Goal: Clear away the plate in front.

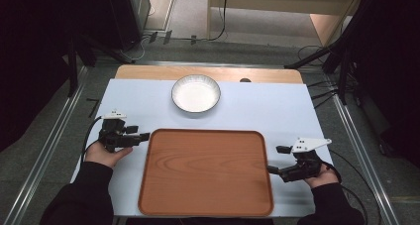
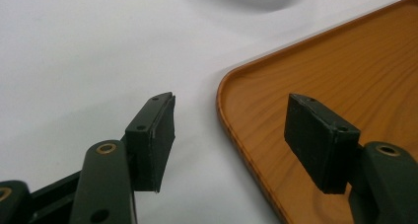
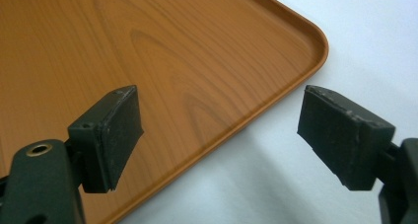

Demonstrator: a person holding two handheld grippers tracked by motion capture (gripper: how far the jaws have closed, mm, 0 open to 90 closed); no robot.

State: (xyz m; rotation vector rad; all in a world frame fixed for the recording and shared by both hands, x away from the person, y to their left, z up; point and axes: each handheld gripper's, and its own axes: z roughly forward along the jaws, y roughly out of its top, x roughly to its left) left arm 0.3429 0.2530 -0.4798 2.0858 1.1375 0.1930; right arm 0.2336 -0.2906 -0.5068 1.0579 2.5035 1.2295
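Tray rim sits between released jaws of left gripper and right gripper (both untouching).

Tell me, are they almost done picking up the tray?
Not yet. Done: both grippers are in place, the left gripper at the tray's far left corner, the right gripper at its right edge. In hand: each one's open jaws straddle the rim without pinching it. Left: closing on the rim and lifting. The tray lies flat, and the bowl sits untouched.

Bowl behind tray, both on table
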